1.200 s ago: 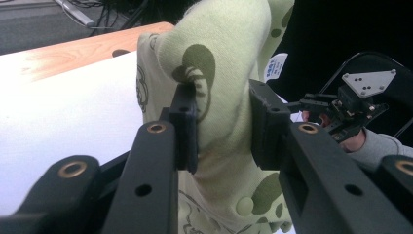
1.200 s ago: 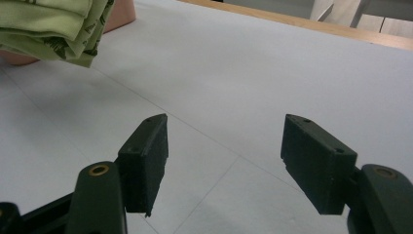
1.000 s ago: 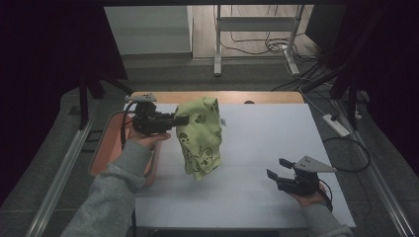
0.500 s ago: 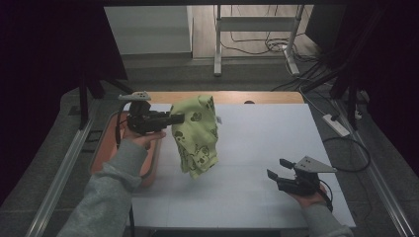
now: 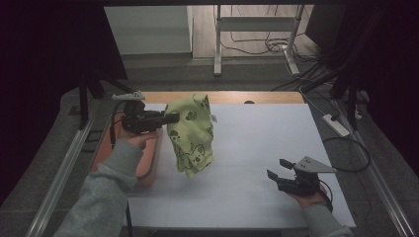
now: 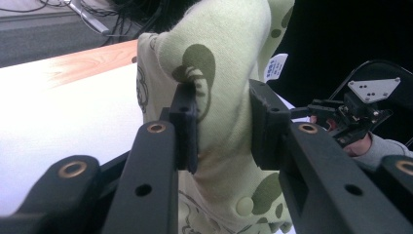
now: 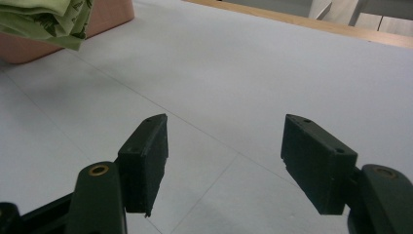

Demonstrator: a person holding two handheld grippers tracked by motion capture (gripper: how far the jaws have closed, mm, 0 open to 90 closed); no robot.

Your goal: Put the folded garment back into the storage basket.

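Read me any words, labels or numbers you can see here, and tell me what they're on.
White tag on the green patterned garment: dark print, too small and blurred to read.
No other text, brand or number is legible.

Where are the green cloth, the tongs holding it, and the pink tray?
Green cloth (image 5: 190,136), high view, middle of the hanging fabric.
Left tongs (image 5: 174,117), high view, tips clamped on the cloth.
Pink tray (image 5: 152,163), high view, right wall.
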